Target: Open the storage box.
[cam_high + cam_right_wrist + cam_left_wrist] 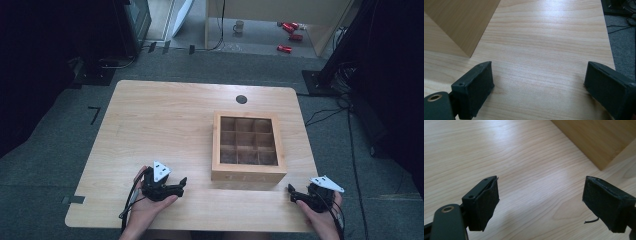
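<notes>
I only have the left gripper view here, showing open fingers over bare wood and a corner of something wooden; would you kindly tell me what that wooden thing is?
Observer: It is a wooden tea box with a clear lid over a three-by-three grid of compartments, sitting right of the table's centre.
Operator: Thank you. Is anything in the compartments?
Observer: From the high view they look empty, though the lid's glare makes that uncertain.
Operator: And where is the right gripper?
Observer: The right gripper rests near the table's front edge, just right of the box's front corner, its fingers wide open with nothing between them.
</notes>
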`<state>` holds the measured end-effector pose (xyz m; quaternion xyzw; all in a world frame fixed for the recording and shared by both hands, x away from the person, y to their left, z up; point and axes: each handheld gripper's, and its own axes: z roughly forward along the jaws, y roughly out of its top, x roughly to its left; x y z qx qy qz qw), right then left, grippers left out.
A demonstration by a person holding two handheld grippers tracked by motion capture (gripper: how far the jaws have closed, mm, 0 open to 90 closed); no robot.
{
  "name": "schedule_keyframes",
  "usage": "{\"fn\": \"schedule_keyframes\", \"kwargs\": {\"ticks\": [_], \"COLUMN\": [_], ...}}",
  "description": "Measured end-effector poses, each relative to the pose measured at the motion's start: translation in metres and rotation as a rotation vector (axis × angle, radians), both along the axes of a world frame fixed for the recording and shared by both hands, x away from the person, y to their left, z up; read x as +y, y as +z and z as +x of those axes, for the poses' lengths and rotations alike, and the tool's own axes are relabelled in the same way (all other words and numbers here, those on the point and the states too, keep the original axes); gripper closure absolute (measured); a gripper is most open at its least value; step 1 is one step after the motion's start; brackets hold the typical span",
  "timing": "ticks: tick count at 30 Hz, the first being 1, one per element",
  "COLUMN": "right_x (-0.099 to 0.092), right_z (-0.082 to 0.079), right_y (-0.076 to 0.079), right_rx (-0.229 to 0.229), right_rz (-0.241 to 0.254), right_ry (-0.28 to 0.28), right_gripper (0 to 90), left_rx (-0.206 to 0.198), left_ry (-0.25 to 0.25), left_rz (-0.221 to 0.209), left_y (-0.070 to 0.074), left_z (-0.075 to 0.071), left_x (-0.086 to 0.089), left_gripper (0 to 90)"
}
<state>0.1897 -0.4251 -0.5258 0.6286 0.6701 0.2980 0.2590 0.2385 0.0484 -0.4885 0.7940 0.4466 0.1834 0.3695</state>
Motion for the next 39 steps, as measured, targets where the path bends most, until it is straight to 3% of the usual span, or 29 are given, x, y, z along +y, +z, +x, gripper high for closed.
{"fn": "schedule_keyframes", "kwargs": {"ticks": [12, 22, 30, 39], "right_x": [0.001, 0.001, 0.012, 0.023], "right_z": [0.001, -0.002, -0.006, -0.01], "right_y": [0.0, 0.002, 0.017, 0.027], "right_rx": [-0.001, -0.023, -0.07, -0.109], "right_rz": [-0.001, 0.008, 0.061, 0.084], "right_ry": [-0.011, -0.025, 0.002, 0.036], "right_gripper": [8.3, 13.9, 16.3, 19.5], "left_rx": [0.004, 0.004, -0.011, -0.03], "left_ry": [-0.071, -0.103, -0.124, -0.152], "left_rz": [-0.025, -0.046, -0.061, -0.075], "left_y": [0.001, 0.002, 0.003, 0.003], "left_z": [0.001, 0.0, -0.001, -0.004], "left_x": [-0.04, -0.061, -0.077, -0.086], "left_gripper": [15.3, 16.7, 26.1, 37.5]}}
